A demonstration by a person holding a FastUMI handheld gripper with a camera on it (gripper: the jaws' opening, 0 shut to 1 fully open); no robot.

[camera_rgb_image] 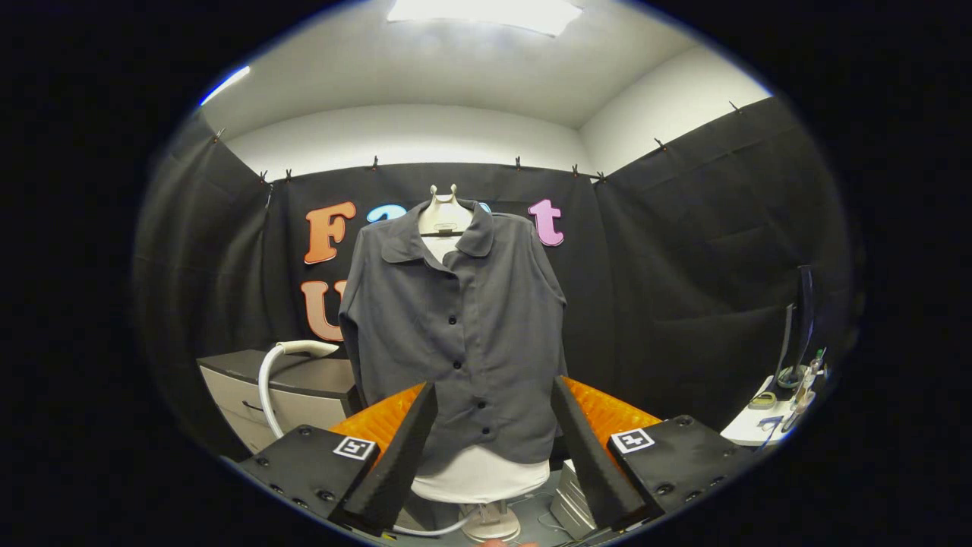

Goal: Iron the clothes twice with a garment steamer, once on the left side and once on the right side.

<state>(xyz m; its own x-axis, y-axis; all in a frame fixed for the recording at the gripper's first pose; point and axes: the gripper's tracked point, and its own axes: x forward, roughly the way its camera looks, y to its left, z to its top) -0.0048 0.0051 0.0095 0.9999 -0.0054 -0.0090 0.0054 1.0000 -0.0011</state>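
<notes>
In the gripper view, a dark grey button-up shirt (463, 334) was seen hung on a white mannequin torso (478, 475) on a stand, straight ahead of and beyond the gripper (493, 425). The jaws were held wide apart with nothing between them, the lower shirt front being framed in the gap. The garment steamer's white nozzle and hose (277, 372) were seen resting on a grey cabinet (304, 391) beside the shirt, well apart from the jaws, so no ironing pass was judged to have been started. A risk was judged in the grasp: the hose could be caught instead of the handle, or the shirt brushed and pulled askew. A counter (752, 429) with small items was seen on the opposite side.
</notes>
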